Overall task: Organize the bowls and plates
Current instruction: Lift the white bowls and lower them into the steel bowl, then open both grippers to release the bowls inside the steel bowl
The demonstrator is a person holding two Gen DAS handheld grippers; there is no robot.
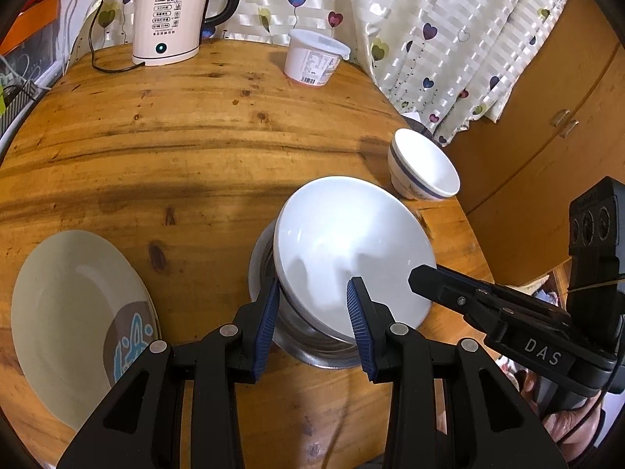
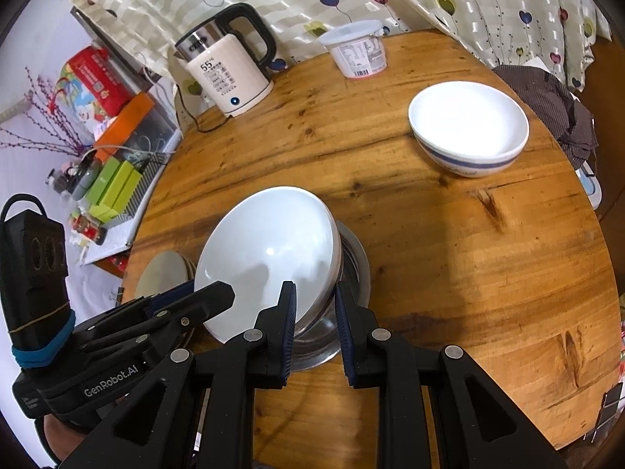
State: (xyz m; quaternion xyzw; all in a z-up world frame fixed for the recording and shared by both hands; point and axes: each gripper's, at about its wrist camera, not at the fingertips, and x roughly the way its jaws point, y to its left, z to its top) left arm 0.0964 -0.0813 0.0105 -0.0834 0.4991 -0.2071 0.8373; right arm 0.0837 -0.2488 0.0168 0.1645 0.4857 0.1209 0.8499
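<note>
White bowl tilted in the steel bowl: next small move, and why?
Probably lower the white bowl until it sits level. It lies tilted in the steel bowl. Both grippers straddle its near rim: the left gripper has a visible gap, and the right gripper is narrow with one finger inside and one outside. Open them only once the bowl is seated, or it may slide.

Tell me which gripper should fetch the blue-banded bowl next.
Probably right: the blue-banded bowl sits on the right gripper's side. The left gripper straddles the tilted white bowl's rim.
</note>
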